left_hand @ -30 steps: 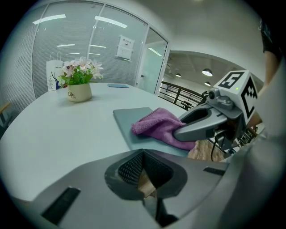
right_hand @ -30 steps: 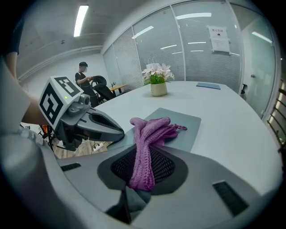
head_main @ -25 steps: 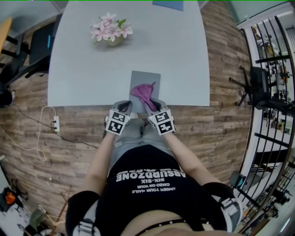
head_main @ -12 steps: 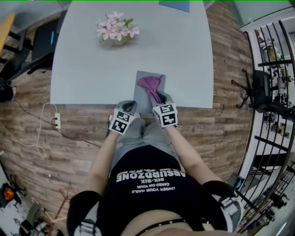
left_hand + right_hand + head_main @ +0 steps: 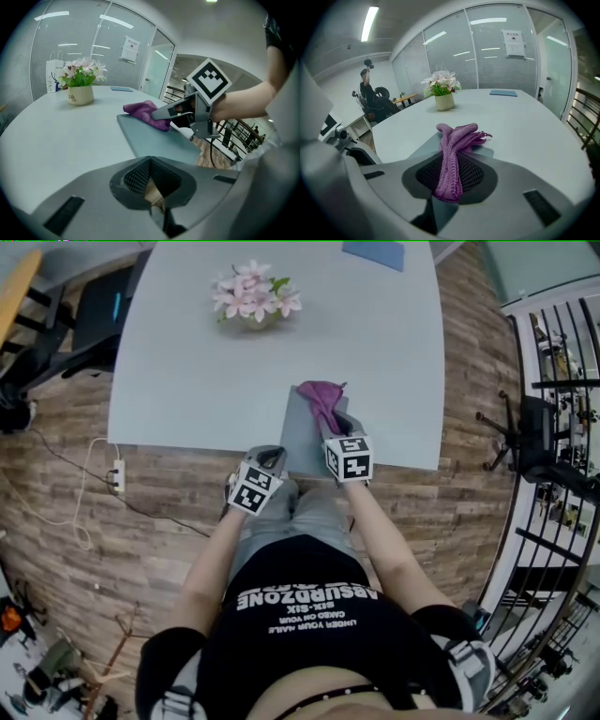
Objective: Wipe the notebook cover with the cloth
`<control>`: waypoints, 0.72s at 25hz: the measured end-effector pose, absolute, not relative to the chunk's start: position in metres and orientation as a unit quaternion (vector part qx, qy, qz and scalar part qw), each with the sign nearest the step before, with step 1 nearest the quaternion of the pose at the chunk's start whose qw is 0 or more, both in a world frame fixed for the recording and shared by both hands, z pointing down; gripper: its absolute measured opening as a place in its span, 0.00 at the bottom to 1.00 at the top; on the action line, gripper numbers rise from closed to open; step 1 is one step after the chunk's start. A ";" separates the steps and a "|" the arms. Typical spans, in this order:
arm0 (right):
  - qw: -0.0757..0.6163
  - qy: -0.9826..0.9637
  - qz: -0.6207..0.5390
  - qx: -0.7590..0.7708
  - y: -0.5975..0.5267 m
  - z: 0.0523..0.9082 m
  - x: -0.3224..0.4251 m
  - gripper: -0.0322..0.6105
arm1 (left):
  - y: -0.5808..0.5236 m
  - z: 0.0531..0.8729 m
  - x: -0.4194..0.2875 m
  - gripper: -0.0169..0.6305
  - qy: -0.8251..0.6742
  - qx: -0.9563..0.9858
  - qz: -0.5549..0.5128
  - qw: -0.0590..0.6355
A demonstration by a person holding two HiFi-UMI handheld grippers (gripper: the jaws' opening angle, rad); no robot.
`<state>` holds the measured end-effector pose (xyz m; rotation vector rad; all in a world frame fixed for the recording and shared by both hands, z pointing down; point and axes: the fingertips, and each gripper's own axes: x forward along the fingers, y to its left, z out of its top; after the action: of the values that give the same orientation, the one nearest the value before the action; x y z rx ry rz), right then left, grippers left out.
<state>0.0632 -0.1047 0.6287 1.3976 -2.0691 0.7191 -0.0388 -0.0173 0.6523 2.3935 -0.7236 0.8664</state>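
Nearest, the left claw (image 5: 271,456) sits closed and empty at the tabletop's (image 5: 187,362) edge. The right claw (image 5: 336,427) pinches the purple cloth (image 5: 322,395) at the grey notebook's (image 5: 302,432) far end — wiping seemingly mid-stroke, unfinished.

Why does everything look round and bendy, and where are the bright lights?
Head view: the wide lens bows the table's edges and the floor planks; the light is even and shadows are faint. Left gripper view: the corners are dark and rounded, and strip lights are mirrored in the glass wall. Right gripper view: the same dark corners, a bright ceiling light at top left, and the cloth is sharp.
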 end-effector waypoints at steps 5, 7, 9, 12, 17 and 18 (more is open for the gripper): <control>0.270 -0.768 0.267 0.516 -0.121 0.630 0.069 0.19 | -0.016 0.652 -0.039 0.05 -0.257 0.878 0.317 0.250; 0.271 -0.768 0.267 0.515 -0.127 0.629 0.070 0.19 | -0.016 0.652 -0.039 0.05 -0.252 0.878 0.319 0.251; 0.271 -0.769 0.265 0.515 -0.133 0.628 0.071 0.19 | -0.016 0.652 -0.039 0.05 -0.249 0.879 0.319 0.252; 0.270 -0.769 0.263 0.517 -0.143 0.628 0.073 0.19 | -0.016 0.651 -0.039 0.05 -0.245 0.880 0.318 0.253; 0.269 -0.768 0.264 0.518 -0.152 0.629 0.074 0.19 | -0.016 0.652 -0.039 0.05 -0.244 0.882 0.318 0.248; 0.267 -0.769 0.264 0.518 -0.152 0.629 0.074 0.19 | -0.016 0.652 -0.040 0.05 -0.243 0.882 0.319 0.249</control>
<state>0.0736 -0.1520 0.6292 1.3975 -2.0739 0.7129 -0.0395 -0.0163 0.6517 2.4030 -0.6614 0.8681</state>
